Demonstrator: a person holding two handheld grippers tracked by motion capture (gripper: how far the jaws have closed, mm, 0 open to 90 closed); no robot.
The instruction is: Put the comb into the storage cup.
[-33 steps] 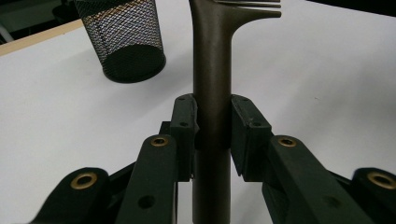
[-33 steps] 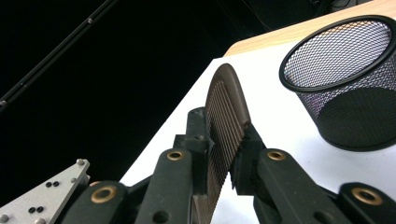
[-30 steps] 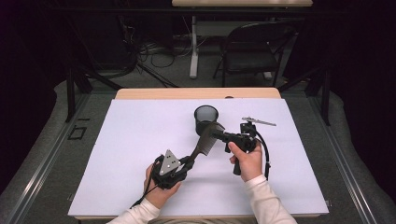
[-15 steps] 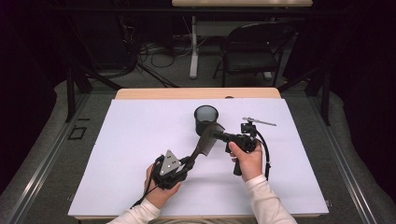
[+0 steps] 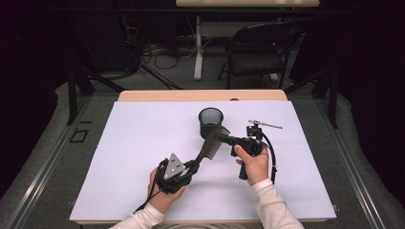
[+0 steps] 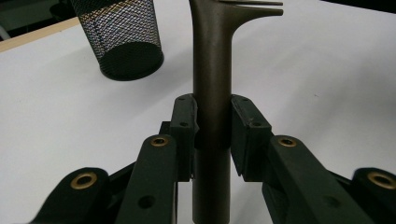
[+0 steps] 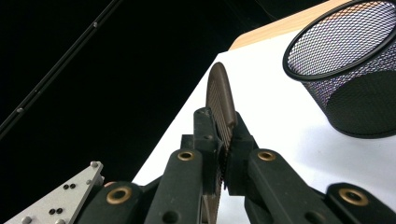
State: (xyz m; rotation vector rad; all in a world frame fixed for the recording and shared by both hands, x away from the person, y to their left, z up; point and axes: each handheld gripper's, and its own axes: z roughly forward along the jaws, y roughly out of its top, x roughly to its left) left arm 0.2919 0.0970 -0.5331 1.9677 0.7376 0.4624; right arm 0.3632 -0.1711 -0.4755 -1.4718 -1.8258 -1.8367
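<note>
Tools (image 5: pixel 217 143) over white table (image 5: pixel 133 143)

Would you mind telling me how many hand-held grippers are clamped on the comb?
2: the left hand-held gripper grips the comb by its handle; the right hand-held gripper pinches its toothed end, beside the mesh cup.
</note>
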